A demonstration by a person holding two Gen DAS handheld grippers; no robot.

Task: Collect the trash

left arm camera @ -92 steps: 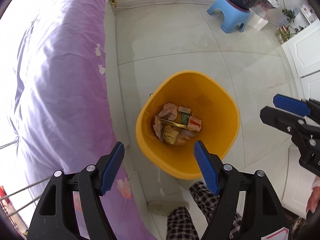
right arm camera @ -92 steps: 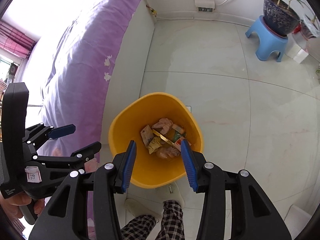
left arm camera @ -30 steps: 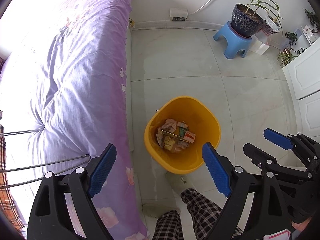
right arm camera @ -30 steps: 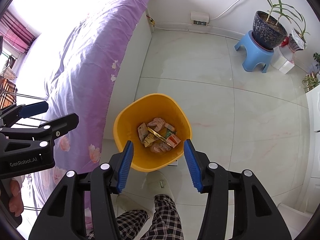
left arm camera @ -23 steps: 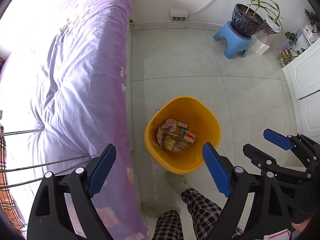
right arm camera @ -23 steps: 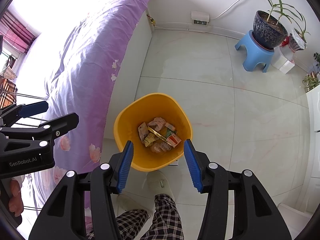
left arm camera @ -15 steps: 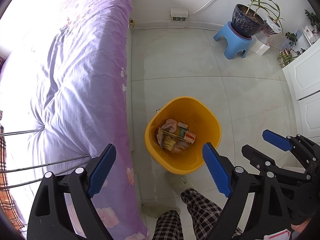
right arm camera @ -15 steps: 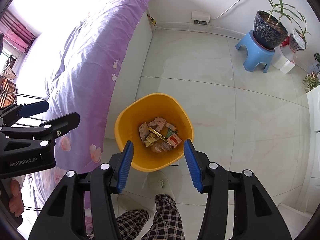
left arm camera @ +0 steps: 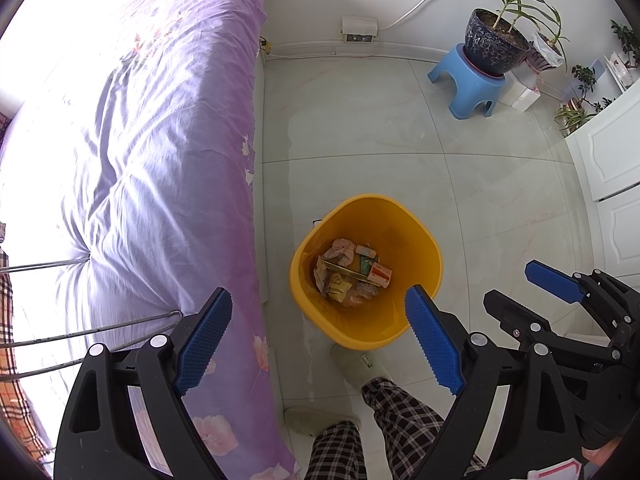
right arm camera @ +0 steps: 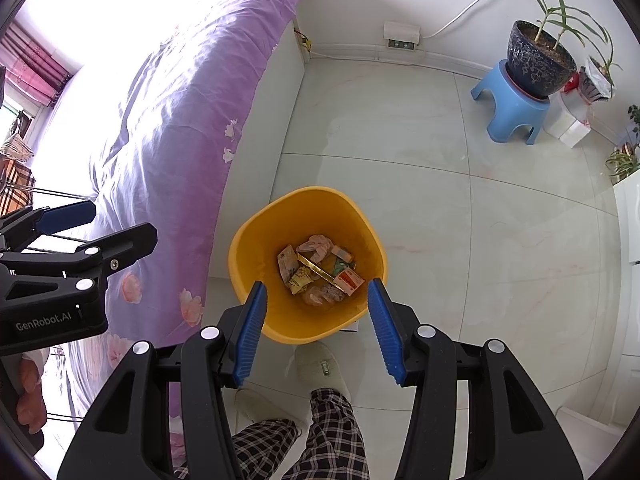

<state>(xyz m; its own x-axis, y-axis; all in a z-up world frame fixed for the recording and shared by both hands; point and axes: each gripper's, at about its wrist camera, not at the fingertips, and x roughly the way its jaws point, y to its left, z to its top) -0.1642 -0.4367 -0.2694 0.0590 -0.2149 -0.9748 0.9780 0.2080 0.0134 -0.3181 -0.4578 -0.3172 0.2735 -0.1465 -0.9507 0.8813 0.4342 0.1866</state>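
A yellow trash bin [left arm camera: 416, 240] stands on the tiled floor beside the bed; it also shows in the right wrist view [right arm camera: 256, 240]. Several wrappers and small cartons of trash [left arm camera: 352, 274] lie at its bottom, seen too in the right wrist view [right arm camera: 320, 272]. My left gripper [left arm camera: 316, 344] is open and empty, held high above the bin's near side. My right gripper [right arm camera: 316, 328] is open and empty, also high above the bin's near rim. Each gripper shows in the other's view, the right one [left arm camera: 528, 288] and the left one [right arm camera: 108, 220].
A bed with a purple floral sheet [left arm camera: 152, 152] runs along the left. A blue stool [left arm camera: 468, 84] with a potted plant [left arm camera: 496, 44] stands at the far right by the wall. White cabinet doors [left arm camera: 608, 152] are at the right. My slippered feet [left arm camera: 356, 364] stand just before the bin.
Over three seconds both grippers rose well away from the bin, which now looks smaller. In the last second almost nothing moved.
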